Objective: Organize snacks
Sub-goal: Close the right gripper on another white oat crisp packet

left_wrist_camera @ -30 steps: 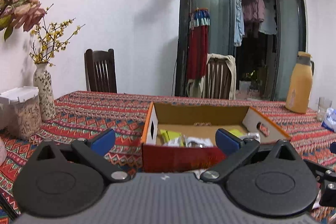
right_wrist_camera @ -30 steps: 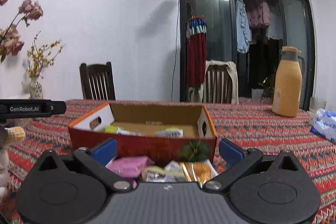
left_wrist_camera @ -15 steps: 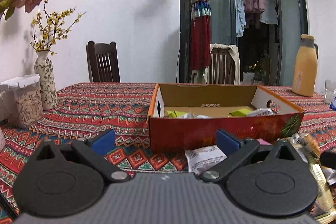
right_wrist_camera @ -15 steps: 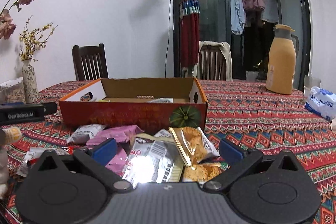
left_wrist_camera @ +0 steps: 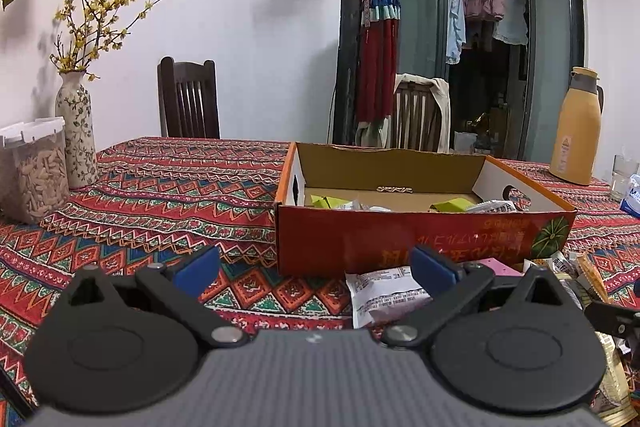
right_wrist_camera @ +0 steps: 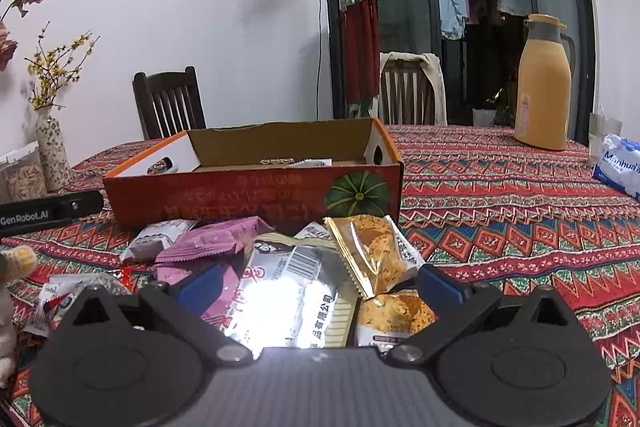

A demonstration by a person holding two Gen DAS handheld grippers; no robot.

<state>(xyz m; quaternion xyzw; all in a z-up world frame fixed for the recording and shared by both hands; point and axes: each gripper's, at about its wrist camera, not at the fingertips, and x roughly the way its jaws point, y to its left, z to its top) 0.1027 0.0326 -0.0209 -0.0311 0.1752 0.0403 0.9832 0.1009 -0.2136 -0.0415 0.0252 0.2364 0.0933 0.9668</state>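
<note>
An open red cardboard box (left_wrist_camera: 420, 239) sits on the patterned tablecloth, with a few snack packets inside; it also shows in the right wrist view (right_wrist_camera: 256, 195). Loose packets lie in front of it: a silver packet (right_wrist_camera: 288, 291), a gold packet (right_wrist_camera: 370, 251), pink packets (right_wrist_camera: 216, 241) and a white packet (left_wrist_camera: 384, 291). My left gripper (left_wrist_camera: 316, 269) is open and empty, low over the cloth left of the pile. My right gripper (right_wrist_camera: 318, 283) is open, its fingers on either side of the silver packet, just above the pile.
A flower vase (left_wrist_camera: 76, 135) and a clear jar (left_wrist_camera: 34, 171) stand at the left. A yellow thermos (right_wrist_camera: 542, 87) and a tissue pack (right_wrist_camera: 620, 167) stand at the right. Chairs (left_wrist_camera: 188, 99) are behind the table. The left gripper's body (right_wrist_camera: 48, 213) shows at the left of the right wrist view.
Both grippers have dropped lower and drawn back from the box. The pile of packets in front of the box has come into view, now under my right gripper. Both stay open.
</note>
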